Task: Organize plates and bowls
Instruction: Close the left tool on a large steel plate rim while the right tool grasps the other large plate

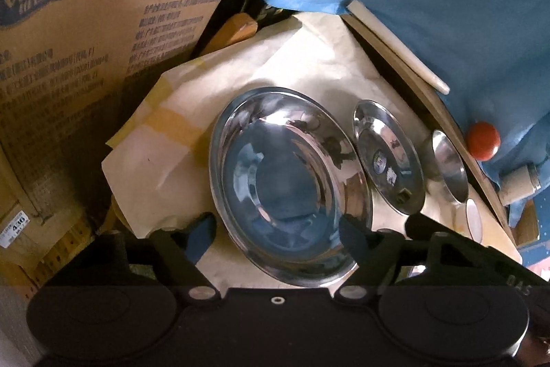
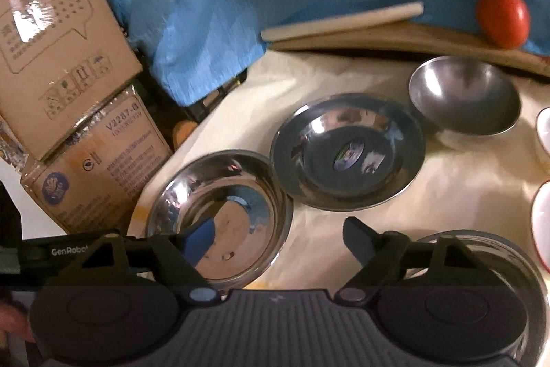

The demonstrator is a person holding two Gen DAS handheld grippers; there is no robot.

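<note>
Left tool (image 1: pixel 276 231) is hovering spread over the large steel plate (image 1: pixel 288 181), pinching nothing; to do well, it should be straddling the near rim before closing. Right of that plate, on the paper-covered counter (image 2: pixel 447 195), are sitting a smaller plate (image 2: pixel 347 153) and a steel bowl (image 2: pixel 464 95). Right tool (image 2: pixel 278 245) is likewise hanging spread, empty.

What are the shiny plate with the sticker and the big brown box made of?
The plate with the sticker looks like polished steel: it mirrors the room. The brown box looks like matte cardboard, with printed writing and folded flaps.
</note>
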